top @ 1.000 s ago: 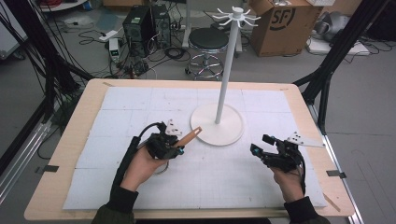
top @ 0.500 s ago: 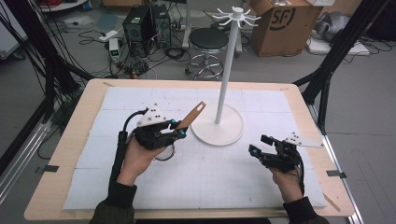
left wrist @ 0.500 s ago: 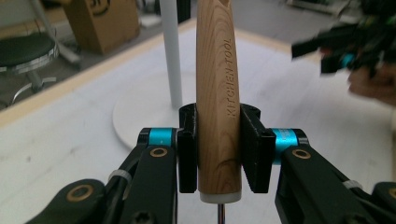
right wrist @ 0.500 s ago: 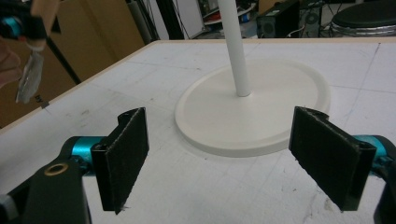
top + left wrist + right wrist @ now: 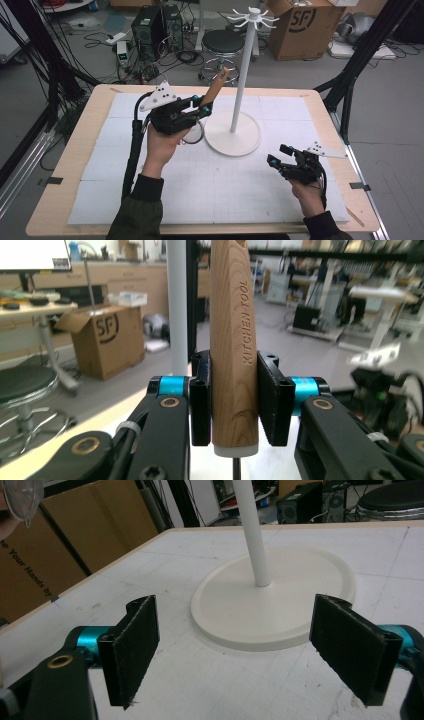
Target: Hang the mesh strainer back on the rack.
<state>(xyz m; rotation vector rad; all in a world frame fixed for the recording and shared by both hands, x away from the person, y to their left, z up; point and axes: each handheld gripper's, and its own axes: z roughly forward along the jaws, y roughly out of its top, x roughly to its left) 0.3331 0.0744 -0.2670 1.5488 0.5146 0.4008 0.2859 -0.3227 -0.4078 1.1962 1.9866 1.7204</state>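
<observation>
Left gripper (image 5: 202, 106) was raised above the white mat (image 5: 215, 200), just left of the white hanging stand (image 5: 241, 85). Jaws clamped on the wooden handle (image 5: 233, 340) of a kitchen utensil (the words "KITCHEN TOOL" ran along the grain in the left gripper view). From the high view the handle (image 5: 216, 86) pointed up and away, tilted toward the stand's pole but apart from it. A thin wire loop (image 5: 192, 137) hung below the gripper, near the person's left hand (image 5: 162, 142); what kind of head the utensil had could not be told.

Stand's round base (image 5: 232, 137) sat flat on the mat, its hook crown at the pole's top.

Right gripper (image 5: 278, 156) was low over the mat, right of the base and apart from it. Its pads (image 5: 132, 645) stood wide apart, nothing between them, facing the base (image 5: 272, 607).
</observation>
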